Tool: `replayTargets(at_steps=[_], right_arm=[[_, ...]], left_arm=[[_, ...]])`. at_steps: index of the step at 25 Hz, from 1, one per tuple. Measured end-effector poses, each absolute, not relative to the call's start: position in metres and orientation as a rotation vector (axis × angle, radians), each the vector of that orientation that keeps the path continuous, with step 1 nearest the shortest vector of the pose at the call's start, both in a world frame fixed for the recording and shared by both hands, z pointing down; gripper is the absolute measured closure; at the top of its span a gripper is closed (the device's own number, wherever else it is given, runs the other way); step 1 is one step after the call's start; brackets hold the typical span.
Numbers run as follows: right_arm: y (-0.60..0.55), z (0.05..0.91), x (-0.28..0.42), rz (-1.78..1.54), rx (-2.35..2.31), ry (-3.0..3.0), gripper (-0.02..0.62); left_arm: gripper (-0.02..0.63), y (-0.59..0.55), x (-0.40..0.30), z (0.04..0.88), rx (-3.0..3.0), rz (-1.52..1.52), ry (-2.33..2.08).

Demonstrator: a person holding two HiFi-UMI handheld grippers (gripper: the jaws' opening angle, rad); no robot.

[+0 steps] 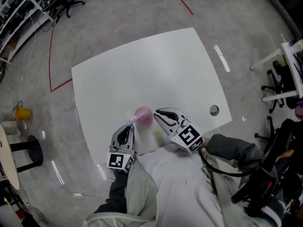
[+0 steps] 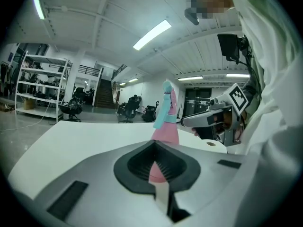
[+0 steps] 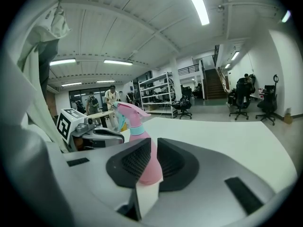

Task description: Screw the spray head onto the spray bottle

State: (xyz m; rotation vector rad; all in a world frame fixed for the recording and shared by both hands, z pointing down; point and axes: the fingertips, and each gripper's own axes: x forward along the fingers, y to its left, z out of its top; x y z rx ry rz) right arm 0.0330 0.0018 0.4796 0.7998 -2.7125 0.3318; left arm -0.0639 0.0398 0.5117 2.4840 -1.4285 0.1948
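The pink spray bottle [image 1: 143,116] stands upright near the front edge of the white table [image 1: 156,70]. Its pink spray head [image 3: 130,111], with a light-blue collar and trigger, sits on the bottle's neck. My right gripper [image 1: 159,115] reaches in from the right, and in the right gripper view its pads press on both sides of the bottle's body [image 3: 147,167]. My left gripper [image 1: 129,126] is shut just left of the bottle, its tips near the blue trigger [image 2: 162,110]. It grips nothing that I can see. The bottle [image 2: 165,129] rises right behind its closed jaws.
A round cable hole [image 1: 214,110] is in the table near its right corner. The person's light sleeves crowd the front edge. On the floor are red tape lines [image 1: 57,84], a yellow object [image 1: 22,112], a black stool base [image 1: 29,151] and office chairs at the right.
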Motion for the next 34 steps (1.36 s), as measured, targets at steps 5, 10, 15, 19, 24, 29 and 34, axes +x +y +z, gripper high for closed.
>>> replayTargets(at_steps=[5, 10, 15, 19, 24, 29, 34], right_arm=[[0.001, 0.478, 0.03, 0.308, 0.819, -2.71, 0.594], [0.001, 0.482, 0.032, 0.312, 0.828, -2.691, 0.601], [-0.002, 0.483, 0.026, 0.315, 0.829, -2.688, 0.601], [0.0, 0.484, 0.024, 0.307, 0.819, -2.687, 0.601], [0.0, 0.486, 0.029, 0.302, 0.827, -2.679, 0.601], [0.0, 0.487, 0.029, 0.309, 0.831, -2.675, 0.601], [0.0, 0.488, 0.031, 0.315, 0.831, -2.672, 0.601]], left_arm=[[0.601, 0.035, -0.061, 0.506, 2.485, 0.174, -1.423], [0.601, 0.035, -0.057, 0.506, 2.491, 0.175, -1.407], [0.601, 0.033, -0.059, 0.505, 2.503, 0.189, -1.4], [0.601, 0.037, -0.061, 0.51, 2.479, 0.202, -1.403], [0.601, 0.035, -0.055, 0.512, 2.497, 0.193, -1.384], [0.601, 0.036, -0.055, 0.514, 2.494, 0.203, -1.383], [0.601, 0.037, -0.054, 0.516, 2.485, 0.211, -1.373]])
